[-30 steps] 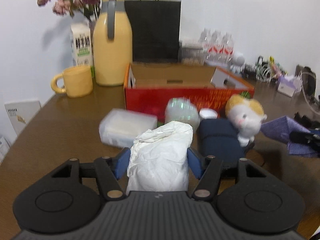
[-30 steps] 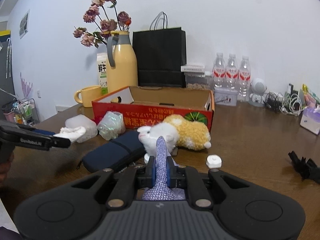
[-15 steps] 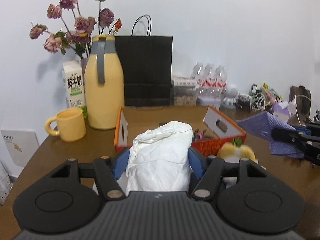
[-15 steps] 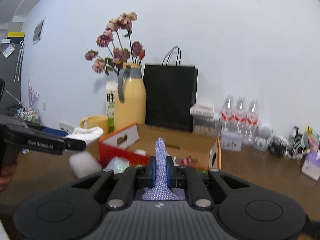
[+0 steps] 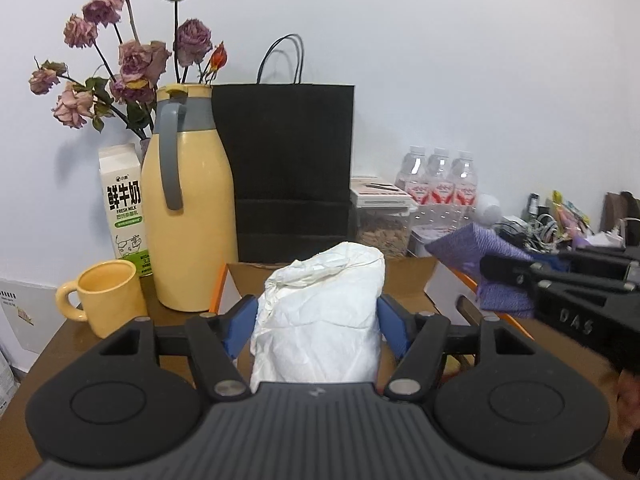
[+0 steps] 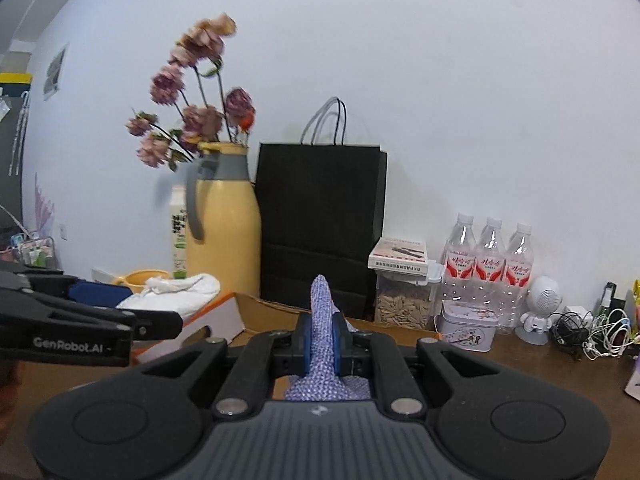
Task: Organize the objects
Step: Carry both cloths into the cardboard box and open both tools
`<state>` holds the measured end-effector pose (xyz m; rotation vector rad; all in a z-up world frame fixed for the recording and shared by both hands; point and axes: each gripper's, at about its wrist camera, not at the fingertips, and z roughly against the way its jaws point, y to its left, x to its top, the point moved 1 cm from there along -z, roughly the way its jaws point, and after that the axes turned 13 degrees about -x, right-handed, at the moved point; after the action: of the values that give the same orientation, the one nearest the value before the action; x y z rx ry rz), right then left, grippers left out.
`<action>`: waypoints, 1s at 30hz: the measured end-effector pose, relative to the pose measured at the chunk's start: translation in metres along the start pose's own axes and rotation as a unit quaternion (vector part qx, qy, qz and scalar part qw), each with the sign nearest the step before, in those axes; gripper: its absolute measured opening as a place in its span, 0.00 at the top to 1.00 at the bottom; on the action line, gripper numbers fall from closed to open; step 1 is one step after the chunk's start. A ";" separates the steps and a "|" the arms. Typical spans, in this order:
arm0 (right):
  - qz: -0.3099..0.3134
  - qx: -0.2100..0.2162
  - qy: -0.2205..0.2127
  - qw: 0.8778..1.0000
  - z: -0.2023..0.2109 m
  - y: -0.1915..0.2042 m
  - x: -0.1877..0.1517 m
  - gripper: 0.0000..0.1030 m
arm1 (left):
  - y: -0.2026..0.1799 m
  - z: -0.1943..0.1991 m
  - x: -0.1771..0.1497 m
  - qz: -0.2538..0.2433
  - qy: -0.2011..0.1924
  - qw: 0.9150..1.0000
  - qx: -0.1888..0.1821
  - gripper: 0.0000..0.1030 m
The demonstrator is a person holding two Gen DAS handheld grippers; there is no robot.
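Observation:
My left gripper [image 5: 318, 322] is shut on a crumpled white packet [image 5: 320, 320], its blue pads pressed against both sides, held up over the near edge of an open cardboard box [image 5: 436, 276]. My right gripper [image 6: 322, 338] is shut on a purple knitted cloth [image 6: 322, 320] that stands up between its pads, in front of the same box [image 6: 272, 306]. From the left wrist the right gripper [image 5: 532, 272] and its cloth [image 5: 480, 248] show at the right, above the box's right wall. The left gripper [image 6: 156, 322] and white packet [image 6: 176, 288] appear at the left of the right wrist view.
Behind the box stand a yellow jug [image 5: 188, 216] with dried roses, a milk carton [image 5: 124, 208], a yellow mug [image 5: 108, 298] and a black paper bag [image 5: 292, 168]. A jar of seeds [image 6: 404, 304], a small tin [image 6: 468, 322], three water bottles [image 6: 488, 264] and tangled cables [image 6: 592, 332] lie to the right.
Both grippers have risen and moved forward toward the box with their loads. The plush toy, dark pouch and plastic containers on the table have dropped out of view.

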<state>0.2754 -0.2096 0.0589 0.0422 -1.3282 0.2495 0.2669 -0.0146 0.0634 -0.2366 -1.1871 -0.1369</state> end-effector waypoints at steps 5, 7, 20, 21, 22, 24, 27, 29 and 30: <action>0.002 -0.020 0.014 1.000 -0.049 0.001 -0.007 0.91 | 0.013 -0.039 0.004 0.014 0.009 1.000 0.018 0.35; 0.009 -0.033 0.017 0.999 -0.067 0.004 -0.012 0.91 | 0.019 -0.056 0.003 0.019 0.020 0.999 0.027 0.35; -0.006 -0.007 0.107 0.994 -0.122 0.007 -0.048 0.86 | 0.037 -0.103 -0.019 0.030 0.088 0.995 0.038 0.16; -0.006 -0.008 0.112 0.994 -0.121 0.006 -0.049 0.83 | 0.037 -0.102 -0.020 0.028 0.086 0.995 0.040 0.09; -0.006 -0.011 0.116 0.993 -0.122 0.006 -0.051 0.79 | 0.036 -0.101 -0.020 0.027 0.085 0.995 0.042 0.03; -0.004 -0.011 0.124 0.992 -0.122 0.006 -0.053 0.59 | 0.036 -0.099 -0.020 0.026 0.078 0.996 0.046 0.00; -0.005 -0.013 0.128 0.992 -0.120 0.005 -0.055 0.17 | 0.039 -0.098 -0.018 0.037 0.078 0.995 0.048 0.00; -0.007 -0.013 0.129 0.992 -0.119 0.004 -0.055 0.06 | 0.040 -0.098 -0.017 0.042 0.078 0.995 0.050 0.00; -0.009 -0.012 0.129 0.992 -0.118 0.004 -0.055 0.05 | 0.040 -0.098 -0.016 0.043 0.078 0.995 0.051 0.00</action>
<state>0.3749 -0.1937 -0.0227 0.0015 -1.0724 0.2167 0.3579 -0.0008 0.0093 -0.1839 -1.0235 -0.0195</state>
